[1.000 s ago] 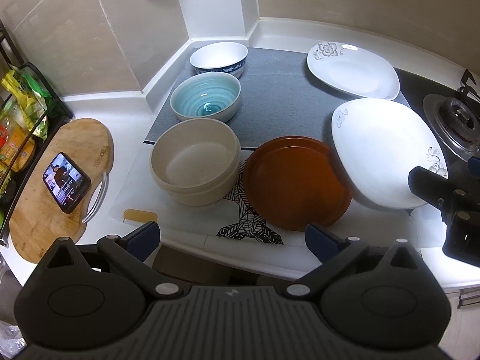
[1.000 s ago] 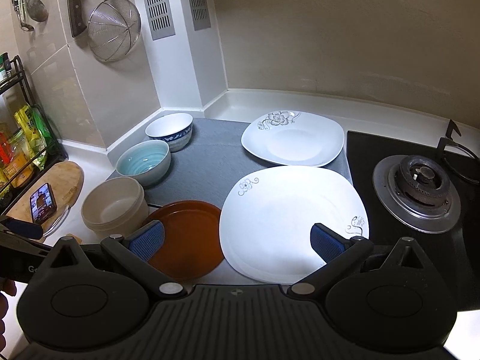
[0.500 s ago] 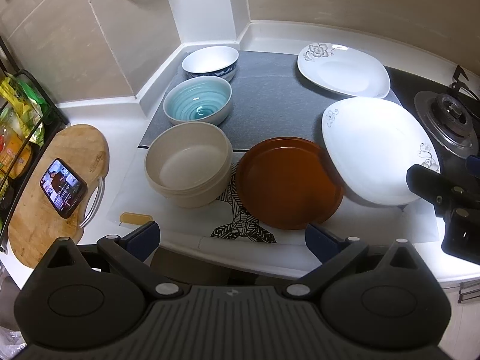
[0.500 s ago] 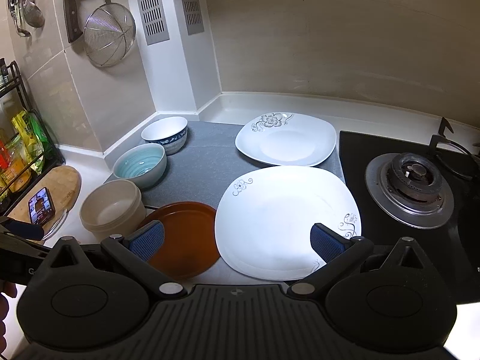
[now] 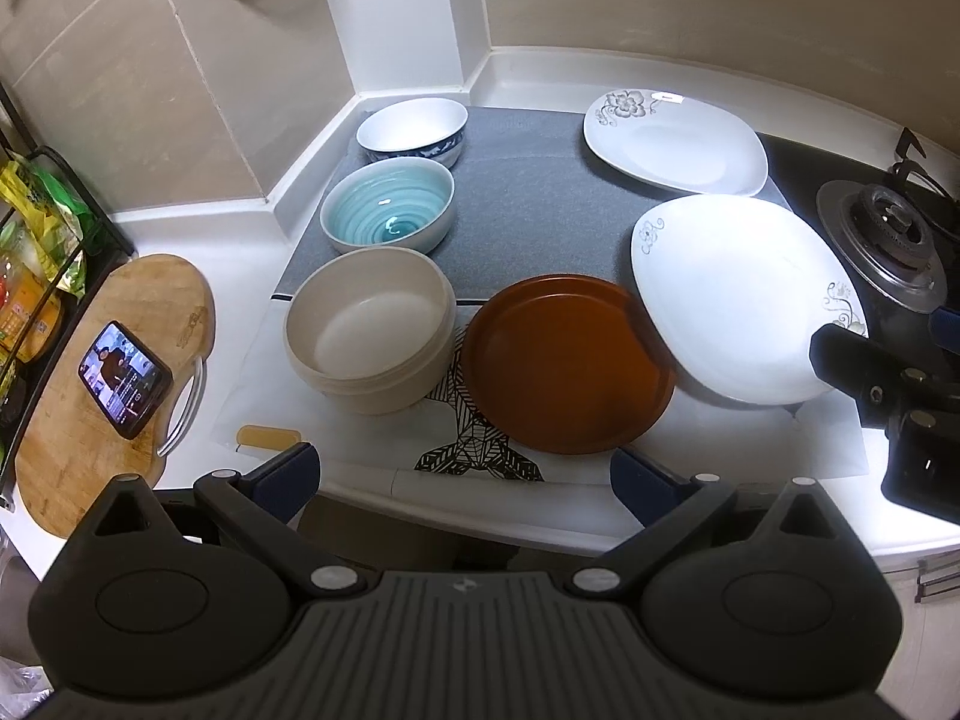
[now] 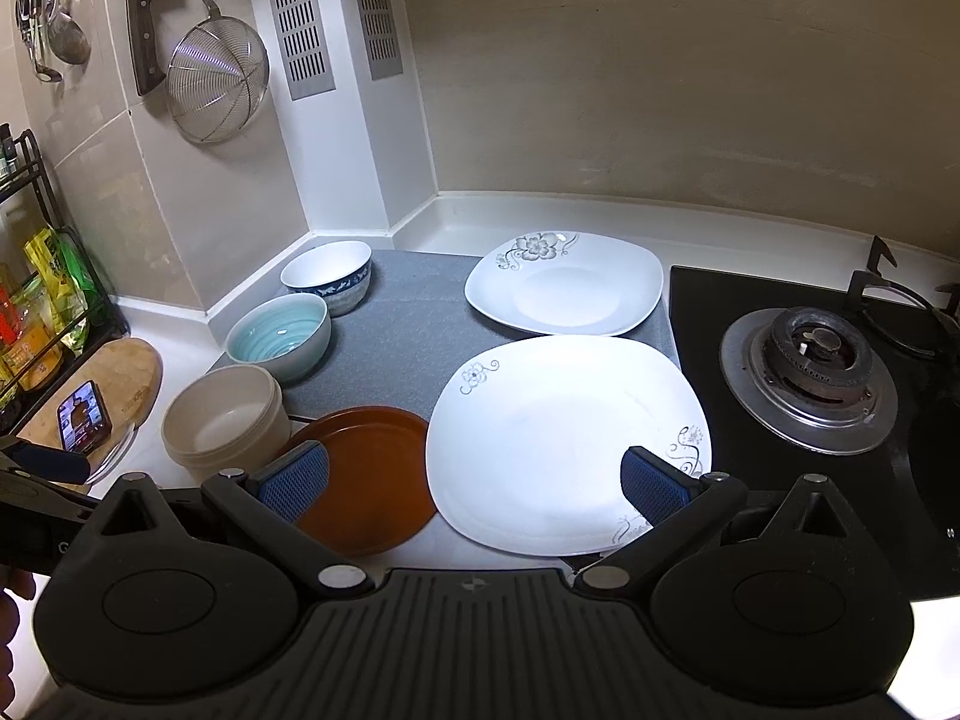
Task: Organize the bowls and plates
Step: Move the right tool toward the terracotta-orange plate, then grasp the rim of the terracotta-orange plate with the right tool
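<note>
Three bowls stand in a row on the left of the counter: a blue-patterned white bowl (image 5: 413, 129) at the back, a teal bowl (image 5: 387, 210), and a beige bowl (image 5: 369, 330) in front. A brown plate (image 5: 567, 363) lies at the front middle. A large white plate (image 5: 735, 294) overlaps its right edge; a smaller white plate (image 5: 675, 141) lies behind. The same things show in the right wrist view: the brown plate (image 6: 369, 477), the large plate (image 6: 564, 438), the beige bowl (image 6: 225, 420). My left gripper (image 5: 465, 480) is open and empty at the counter's front edge. My right gripper (image 6: 474, 483) is open and empty above the large plate's front.
A grey mat (image 5: 528, 210) lies under the back dishes. A gas burner (image 6: 810, 360) is at the right. A wooden board (image 5: 90, 396) with a phone (image 5: 123, 378) lies at the left, beside a rack of packets (image 5: 36, 240). A strainer (image 6: 216, 81) hangs on the wall.
Both grippers have drawn back and up a little, so more of the wall shows. The dishes have not moved.
</note>
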{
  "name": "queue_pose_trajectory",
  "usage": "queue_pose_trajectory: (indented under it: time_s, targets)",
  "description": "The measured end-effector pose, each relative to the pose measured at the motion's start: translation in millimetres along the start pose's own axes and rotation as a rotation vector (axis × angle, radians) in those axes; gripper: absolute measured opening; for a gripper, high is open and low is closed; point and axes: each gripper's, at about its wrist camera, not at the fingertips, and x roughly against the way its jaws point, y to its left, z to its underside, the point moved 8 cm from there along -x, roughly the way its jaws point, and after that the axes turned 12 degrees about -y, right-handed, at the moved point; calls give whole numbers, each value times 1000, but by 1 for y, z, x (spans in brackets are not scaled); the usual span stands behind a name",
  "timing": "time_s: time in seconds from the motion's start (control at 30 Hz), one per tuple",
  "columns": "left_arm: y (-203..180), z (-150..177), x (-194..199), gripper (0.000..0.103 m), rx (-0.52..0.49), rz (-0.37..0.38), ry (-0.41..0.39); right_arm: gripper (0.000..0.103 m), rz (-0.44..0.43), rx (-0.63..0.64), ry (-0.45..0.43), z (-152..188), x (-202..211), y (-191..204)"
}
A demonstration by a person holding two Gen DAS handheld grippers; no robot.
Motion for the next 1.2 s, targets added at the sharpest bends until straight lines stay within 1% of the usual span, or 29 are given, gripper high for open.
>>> queue_pose_trajectory:
  time_s: [0.37,0.63,0.73,0.83,0.93,1.07,1.2]
  targets:
    - [6,10,-8,103,11,19,22,103,-14,-3,29,5,-4,8]
    - [15,21,-23,103,44,39,71,103,-26,-14,75,13,-13,14]
    - [23,24,-31,103,75,67,95,103,-36,-32,100,14,-20,17]
    - [36,24,-44,103,111,97,103,103,-65,-69,134,12,-32,24]
    - [48,20,-57,103,133,127,104,103,-77,-93,167,8,-43,32]
    - [56,13,-75,103,109,179,108,103,-83,-128,208,9,-56,42]
    - [57,12,-93,103,62,262,136,103,-59,-150,228,6,-73,52]
